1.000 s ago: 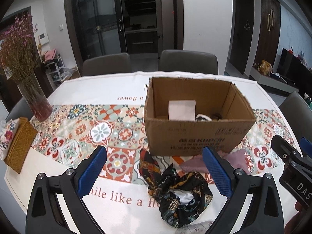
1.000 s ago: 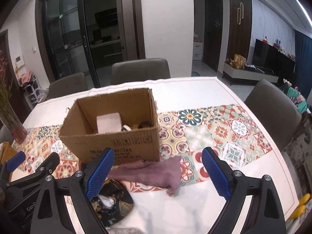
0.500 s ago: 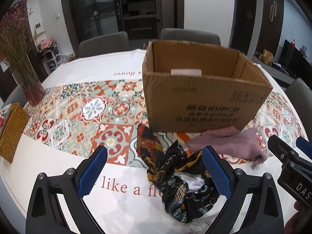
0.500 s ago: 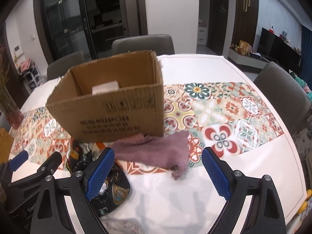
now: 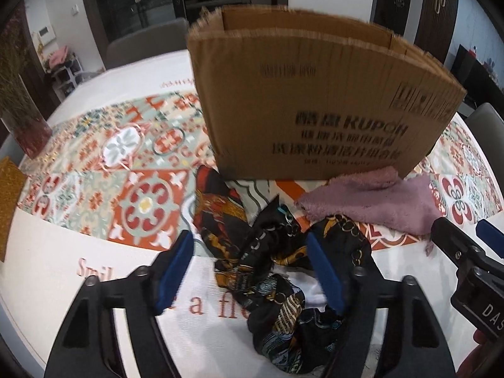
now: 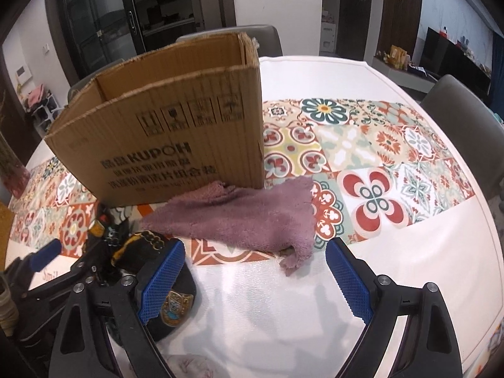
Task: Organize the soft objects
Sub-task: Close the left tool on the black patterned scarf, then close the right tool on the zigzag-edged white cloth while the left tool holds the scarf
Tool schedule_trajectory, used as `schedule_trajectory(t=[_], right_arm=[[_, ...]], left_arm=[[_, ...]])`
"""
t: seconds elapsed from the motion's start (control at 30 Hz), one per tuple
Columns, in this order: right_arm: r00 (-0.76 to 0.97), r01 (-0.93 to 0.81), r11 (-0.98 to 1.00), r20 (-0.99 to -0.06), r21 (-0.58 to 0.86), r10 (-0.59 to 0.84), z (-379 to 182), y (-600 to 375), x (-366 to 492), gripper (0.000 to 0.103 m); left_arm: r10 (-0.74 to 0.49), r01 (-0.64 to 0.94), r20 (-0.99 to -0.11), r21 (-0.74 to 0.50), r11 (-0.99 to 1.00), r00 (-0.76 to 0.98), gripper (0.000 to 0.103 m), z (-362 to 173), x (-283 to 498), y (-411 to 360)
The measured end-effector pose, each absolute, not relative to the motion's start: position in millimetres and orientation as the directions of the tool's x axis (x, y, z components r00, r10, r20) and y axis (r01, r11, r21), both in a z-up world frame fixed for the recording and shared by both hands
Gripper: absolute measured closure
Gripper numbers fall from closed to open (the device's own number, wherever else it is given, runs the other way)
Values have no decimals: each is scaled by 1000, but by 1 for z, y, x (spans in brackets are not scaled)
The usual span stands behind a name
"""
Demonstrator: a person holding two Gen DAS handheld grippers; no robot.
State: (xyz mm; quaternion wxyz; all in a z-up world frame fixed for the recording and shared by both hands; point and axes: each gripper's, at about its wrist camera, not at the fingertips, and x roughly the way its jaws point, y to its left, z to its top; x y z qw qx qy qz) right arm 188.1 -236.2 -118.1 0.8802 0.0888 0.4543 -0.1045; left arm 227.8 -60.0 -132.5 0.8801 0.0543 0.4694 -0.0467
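Where grey chairs [image 6: 463,126] ring it, a tile-patterned tablecloth [image 6: 362,145] covers the table.

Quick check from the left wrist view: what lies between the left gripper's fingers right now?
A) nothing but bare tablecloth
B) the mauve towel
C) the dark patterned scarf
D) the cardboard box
C: the dark patterned scarf is bunched between the closing fingers of the left gripper, while the mauve towel lies off to the side against the cardboard box.

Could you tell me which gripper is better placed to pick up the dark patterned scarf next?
Left. The left gripper already straddles the dark patterned scarf, jaws closing around it. The right gripper stands open over bare tablecloth, nearer the purple towel.
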Motion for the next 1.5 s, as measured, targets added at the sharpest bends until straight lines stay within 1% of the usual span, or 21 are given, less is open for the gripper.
schedule_trajectory(t=[0.1, 0.33, 0.37, 0.4, 0.43, 0.47, 0.5, 0.53, 0.6, 0.67, 0.77, 1.1, 1.5], right_arm=[[553, 265, 962, -827, 60, -101, -125, -237, 192, 11], [530, 270, 961, -842, 56, -100, -135, -243, 200, 11], [528, 271, 961, -843, 56, -100, -136, -244, 201, 11], [525, 275, 960, -845, 56, -101, -138, -246, 202, 11], [523, 277, 959, -847, 57, -101, -140, -247, 203, 11], [519, 279, 958, -849, 60, -99, -142, -248, 204, 11], [517, 280, 958, -850, 60, -98, -143, -249, 204, 11], [515, 280, 958, -851, 58, -99, -144, -249, 205, 11], [514, 276, 960, -852, 55, -99, -145, -247, 206, 11], [515, 272, 961, -852, 53, -99, -146, -247, 206, 11], [516, 273, 961, -851, 53, -99, -146, -247, 204, 11], [552, 272, 960, -828, 67, -98, -129, -245, 194, 11], [602, 228, 971, -795, 76, -79, -105, -221, 186, 11]], left_arm=[[-47, 139, -851, 31, 990, 523, 35, -144, 234, -62], [-43, 145, -864, 36, 989, 502, 35, -158, 244, -70], [-42, 148, -867, 37, 988, 497, 37, -161, 245, -72], [-41, 150, -869, 39, 988, 493, 40, -164, 246, -73], [-41, 152, -871, 39, 988, 490, 50, -166, 246, -74], [-40, 153, -873, 41, 987, 486, 62, -168, 248, -73], [-38, 155, -875, 43, 987, 483, 67, -170, 249, -74], [-35, 158, -877, 47, 986, 478, 71, -172, 249, -74], [-42, 164, -883, 40, 986, 467, 74, -175, 251, -75], [-45, 164, -884, 36, 986, 466, 81, -175, 251, -75], [-46, 165, -883, 36, 986, 468, 88, -174, 250, -75], [-59, 173, -858, 34, 984, 510, 90, -151, 236, -70], [-68, 137, -807, 16, 990, 586, 90, -103, 206, -43]])
